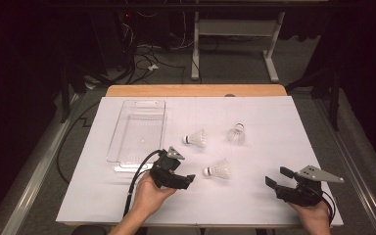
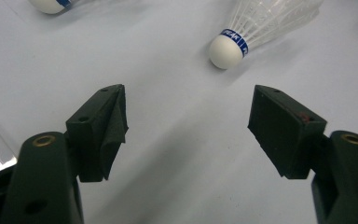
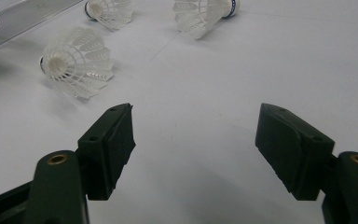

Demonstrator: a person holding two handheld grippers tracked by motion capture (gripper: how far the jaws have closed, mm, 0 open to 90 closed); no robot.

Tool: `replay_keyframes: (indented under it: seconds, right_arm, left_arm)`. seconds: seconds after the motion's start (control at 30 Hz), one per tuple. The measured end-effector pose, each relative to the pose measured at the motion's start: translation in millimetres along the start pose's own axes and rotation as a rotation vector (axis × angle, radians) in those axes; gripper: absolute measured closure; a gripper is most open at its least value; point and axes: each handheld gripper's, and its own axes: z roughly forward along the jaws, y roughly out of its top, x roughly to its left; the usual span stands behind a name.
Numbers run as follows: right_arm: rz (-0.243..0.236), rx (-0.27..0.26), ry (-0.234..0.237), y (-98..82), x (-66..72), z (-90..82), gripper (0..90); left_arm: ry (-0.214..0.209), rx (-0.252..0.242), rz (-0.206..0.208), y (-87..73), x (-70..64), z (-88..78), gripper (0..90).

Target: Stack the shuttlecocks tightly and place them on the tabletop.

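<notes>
A: Starting at the left, what's there?
B: A clear plastic tray [image 1: 127, 147], then the left gripper [image 1: 192, 178] just beside its near end, jaws spread wide with nothing between them.
A: And the nearest shuttlecock [image 1: 217, 170]?
B: Lying on its side on the white table cover [image 1: 274, 127], just ahead of those jaws, cork toward them.
A: Further right?
B: The right gripper [image 1: 276, 177], jaws apart too, well clear of it.
</notes>
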Motion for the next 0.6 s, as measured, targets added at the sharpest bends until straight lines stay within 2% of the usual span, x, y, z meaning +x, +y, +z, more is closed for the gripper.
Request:
replay_keyframes:
  seconds: [0.6]
  right_arm:
    - [0.000, 0.000, 0.000, 0.0, 0.0, 0.0, 28.3]
  left_arm:
    - [-0.013, 0.002, 0.012, -7.7, -7.0, -1.7, 28.9]
